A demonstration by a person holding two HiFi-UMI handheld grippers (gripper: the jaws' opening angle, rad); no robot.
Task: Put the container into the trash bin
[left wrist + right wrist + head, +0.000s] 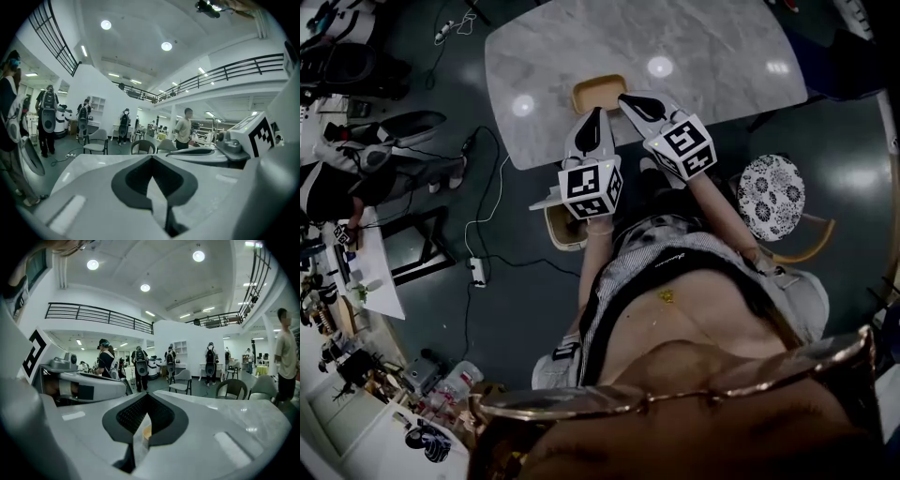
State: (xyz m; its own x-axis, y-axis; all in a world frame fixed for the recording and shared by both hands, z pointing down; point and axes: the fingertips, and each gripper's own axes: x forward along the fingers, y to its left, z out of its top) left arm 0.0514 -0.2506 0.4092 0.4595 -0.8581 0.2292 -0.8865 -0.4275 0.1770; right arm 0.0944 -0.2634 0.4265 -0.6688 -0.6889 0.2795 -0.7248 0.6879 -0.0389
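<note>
"Well, how are the tongs found?"

"Both pairs are shut. The left tongs (152, 158) are seen in the left gripper view with the tips pressed together and nothing caught between the dark pads. The right tongs (146, 395) are likewise closed to the tip. Only a tan sliver is glimpsed through the slit lower down, and it is judged to be something lying beyond them, not something gripped."

"And where is the shallow tan rectangular container (598, 94) placed?"

"It is set on the pale marble counter (722, 56), close to the near edge. In the head view both tongs are pointed at it. The left tip is held just short of its near side and the right tip just beside its right corner. Whether either tip is touching it cannot be told."

"So how much of the job can be counted as done?"

"None of it, it is judged. The container has not been lifted and no grip has been taken. The tongs would have to be opened and closed on the rim, and the container carried off."

"Is the trash bin seen?"

"No bin can be made out for certain. Only dark floor (534, 309) is shown below the counter."
</note>
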